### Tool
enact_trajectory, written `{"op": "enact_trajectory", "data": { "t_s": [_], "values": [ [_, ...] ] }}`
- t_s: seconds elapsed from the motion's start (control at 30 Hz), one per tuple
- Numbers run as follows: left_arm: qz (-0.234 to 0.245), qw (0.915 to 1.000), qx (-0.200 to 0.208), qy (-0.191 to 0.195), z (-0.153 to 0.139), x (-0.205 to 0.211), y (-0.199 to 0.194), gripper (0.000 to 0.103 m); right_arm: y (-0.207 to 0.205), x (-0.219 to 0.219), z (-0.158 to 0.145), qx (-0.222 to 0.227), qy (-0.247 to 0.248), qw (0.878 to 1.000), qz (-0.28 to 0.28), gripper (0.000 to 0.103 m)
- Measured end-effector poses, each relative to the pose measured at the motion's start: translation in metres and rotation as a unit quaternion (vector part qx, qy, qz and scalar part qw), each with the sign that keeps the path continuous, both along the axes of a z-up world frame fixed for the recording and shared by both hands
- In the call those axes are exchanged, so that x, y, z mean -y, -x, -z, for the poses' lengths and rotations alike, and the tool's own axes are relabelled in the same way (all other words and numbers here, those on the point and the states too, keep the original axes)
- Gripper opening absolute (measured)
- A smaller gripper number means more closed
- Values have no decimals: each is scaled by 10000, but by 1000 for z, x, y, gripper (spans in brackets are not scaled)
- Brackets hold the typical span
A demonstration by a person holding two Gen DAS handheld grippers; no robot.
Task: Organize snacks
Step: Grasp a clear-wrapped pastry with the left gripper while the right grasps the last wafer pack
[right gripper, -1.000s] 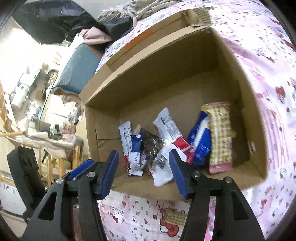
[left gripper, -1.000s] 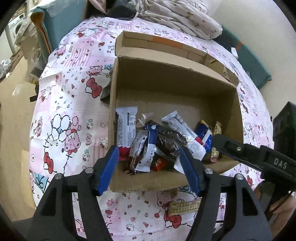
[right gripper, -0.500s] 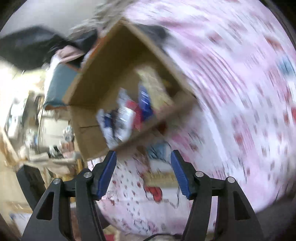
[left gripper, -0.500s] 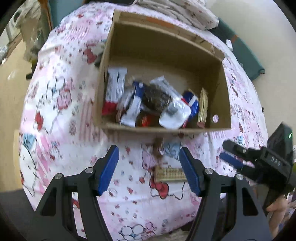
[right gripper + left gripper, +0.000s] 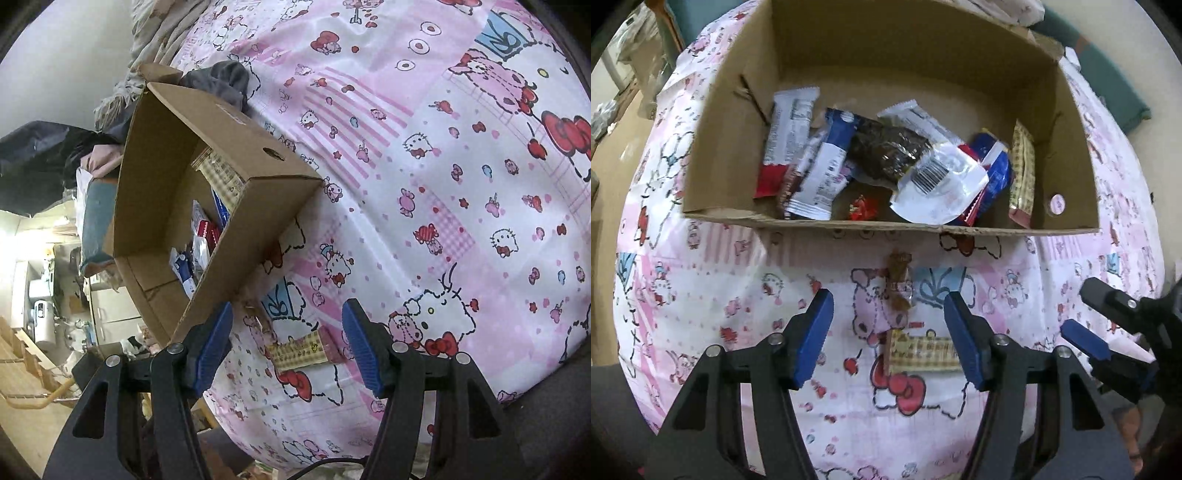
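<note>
the left gripper (image 5: 888,336) hangs above the pink cartoon-print bedsheet (image 5: 701,295) with its blue pads spread wide and nothing between them. ahead of it stands the open cardboard box (image 5: 886,225), holding a loose pile of snacks. inside, from left to right: a white and red bar wrapper (image 5: 786,140) against the left wall, a blue and white wrapper (image 5: 827,166), a dark brown packet (image 5: 886,151), a white pouch with a barcode (image 5: 938,184), a blue packet (image 5: 997,173), and a checked wafer pack (image 5: 1022,177) upright near the right wall. a small red candy (image 5: 862,208) lies at the front of the box floor.

outside the box, on the sheet, a small brown wrapped candy (image 5: 899,284) lies just in front of the near wall. nearer the gripper lies a second checked wafer bar (image 5: 923,350), flat on the sheet, between the lines of the two pads.

the right gripper (image 5: 286,345) also hovers with its pads spread apart, empty. the checked wafer bar (image 5: 303,349) sits on the sheet between its fingertips' lines, not gripped. the box (image 5: 258,229) stands to its left.
</note>
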State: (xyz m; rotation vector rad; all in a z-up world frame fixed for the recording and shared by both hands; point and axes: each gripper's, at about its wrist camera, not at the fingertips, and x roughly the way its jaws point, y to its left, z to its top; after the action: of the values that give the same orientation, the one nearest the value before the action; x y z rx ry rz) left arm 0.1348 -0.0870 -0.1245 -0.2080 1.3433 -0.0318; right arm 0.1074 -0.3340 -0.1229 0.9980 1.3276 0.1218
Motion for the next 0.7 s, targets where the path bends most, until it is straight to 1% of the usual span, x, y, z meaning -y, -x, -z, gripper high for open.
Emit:
{"op": "enact_trajectory", "data": {
  "t_s": [0.03, 0.1, 0.13, 0.2, 0.23, 0.3, 0.37, 0.47, 0.57, 0.7],
  "values": [
    [38, 10000, -25, -39, 4, 5, -3, 53, -1, -1, -1, 13, 100, 9999, -39, 65],
    [66, 9998, -24, -203, 11, 12, -9, 46, -3, 0, 0, 25, 118, 9999, -10, 65],
    [65, 9997, -31, -245, 15, 13, -11, 45, -3, 1, 1, 27, 116, 9999, 7, 65],
    [77, 9995, -115, -266, 25, 17, -16, 37, -4, 3, 0, 58, 167, 9998, 29, 65],
    [85, 9995, -167, -265, 30, 20, -18, 35, -5, 3, 0, 68, 188, 9998, 33, 65],
    [148, 9992, -241, -275, 38, 25, -21, 26, -5, 5, 2, 57, 181, 9998, 47, 65],
    [284, 9987, -334, -260, 45, 30, -21, 12, -6, 6, 4, 16, 149, 9999, 54, 65],
    [412, 9983, -301, -280, 42, 31, -15, 11, -6, 6, 5, -4, 197, 9998, 35, 65],
    [504, 9980, -270, -265, 29, 23, -4, 11, -6, 3, 5, -6, 197, 9998, -49, 65],
    [545, 9977, -284, -279, 6, 0, 15, 11, -9, -14, 6, -25, 194, 9990, -410, 65]
  ]
}}
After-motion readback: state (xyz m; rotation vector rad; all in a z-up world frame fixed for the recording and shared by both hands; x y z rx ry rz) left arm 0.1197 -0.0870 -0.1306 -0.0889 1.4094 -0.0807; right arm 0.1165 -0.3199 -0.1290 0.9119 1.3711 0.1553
